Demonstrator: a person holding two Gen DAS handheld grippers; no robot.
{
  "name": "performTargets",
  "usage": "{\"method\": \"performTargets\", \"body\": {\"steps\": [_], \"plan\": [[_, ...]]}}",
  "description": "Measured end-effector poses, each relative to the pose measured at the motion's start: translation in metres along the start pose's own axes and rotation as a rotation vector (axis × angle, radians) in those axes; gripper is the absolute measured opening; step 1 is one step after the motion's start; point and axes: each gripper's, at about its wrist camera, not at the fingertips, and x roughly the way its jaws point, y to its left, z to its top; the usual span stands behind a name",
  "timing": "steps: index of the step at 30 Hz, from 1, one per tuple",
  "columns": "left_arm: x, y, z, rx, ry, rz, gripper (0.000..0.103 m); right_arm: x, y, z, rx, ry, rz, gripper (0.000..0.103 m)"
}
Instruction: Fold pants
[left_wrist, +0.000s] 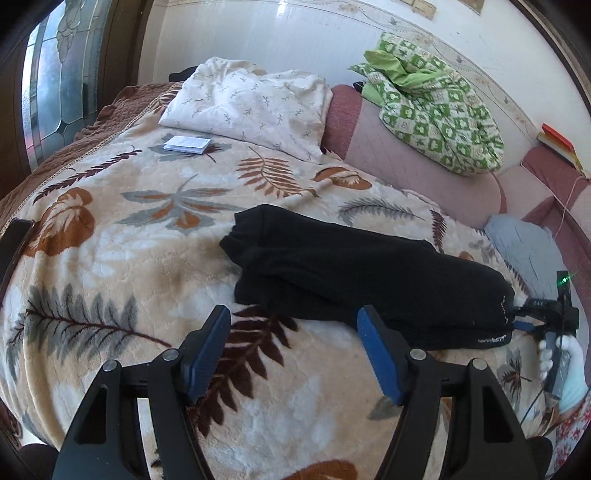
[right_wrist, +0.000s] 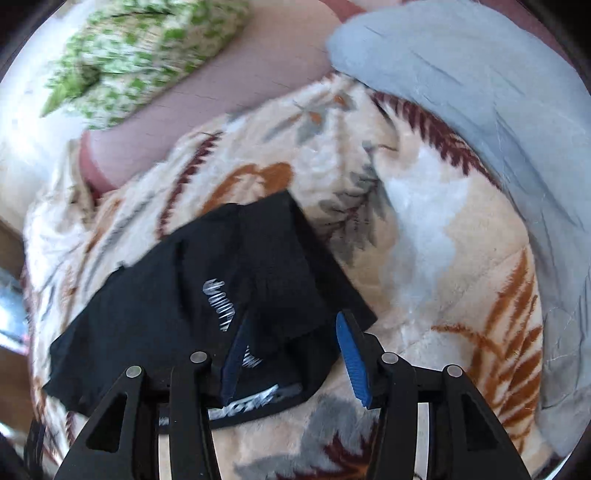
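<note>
Black pants (left_wrist: 351, 280) lie folded lengthwise on a leaf-patterned blanket (left_wrist: 147, 240), cuffs to the left and waistband to the right. My left gripper (left_wrist: 293, 325) hangs open over the blanket by the pants' near edge, nothing between its blue pads. At the waistband end, a gloved hand (left_wrist: 569, 365) holds my right gripper (left_wrist: 532, 319). In the right wrist view, the right gripper (right_wrist: 295, 328) stands open over the waistband end of the pants (right_wrist: 184, 295). Black fabric with white lettering lies between its fingers. Its right pad is clear of the cloth.
A white sprigged pillow (left_wrist: 251, 107) and a small booklet (left_wrist: 187, 144) lie at the far side of the bed. A green patterned quilt (left_wrist: 436, 107) sits on the pink bolster. A grey-blue cloth (right_wrist: 480, 92) lies just beyond the waistband. Books (left_wrist: 557, 144) are stacked far right.
</note>
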Motion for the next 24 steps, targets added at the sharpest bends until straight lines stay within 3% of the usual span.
{"method": "performTargets", "body": {"steps": [3,5,6,7,14,18,21,24], "plan": [[-0.005,-0.013,-0.001,0.044,-0.005,0.009,0.070,0.006,-0.007,-0.001,0.072,0.012,0.096,0.054],[-0.005,-0.019,-0.001,0.047,-0.002,0.007,0.070,0.003,-0.012,-0.002,0.099,-0.006,0.156,0.036],[-0.005,-0.020,-0.001,0.046,0.002,0.004,0.070,0.000,-0.016,-0.003,0.117,-0.009,0.207,0.018],[-0.004,-0.021,-0.001,0.045,0.006,0.003,0.070,-0.002,-0.021,-0.004,0.133,-0.013,0.227,0.009],[0.000,-0.018,-0.006,0.033,0.031,0.009,0.070,-0.034,-0.050,-0.019,0.166,-0.060,0.286,0.008],[0.000,-0.012,-0.009,0.005,0.040,0.005,0.070,-0.038,-0.054,-0.023,0.172,-0.079,0.325,0.021],[-0.001,-0.011,-0.013,0.007,0.047,0.003,0.070,-0.035,-0.055,-0.024,0.201,-0.084,0.358,0.066],[-0.001,-0.009,-0.016,0.008,0.050,0.005,0.070,-0.028,-0.047,-0.024,0.187,-0.068,0.348,0.067]]}}
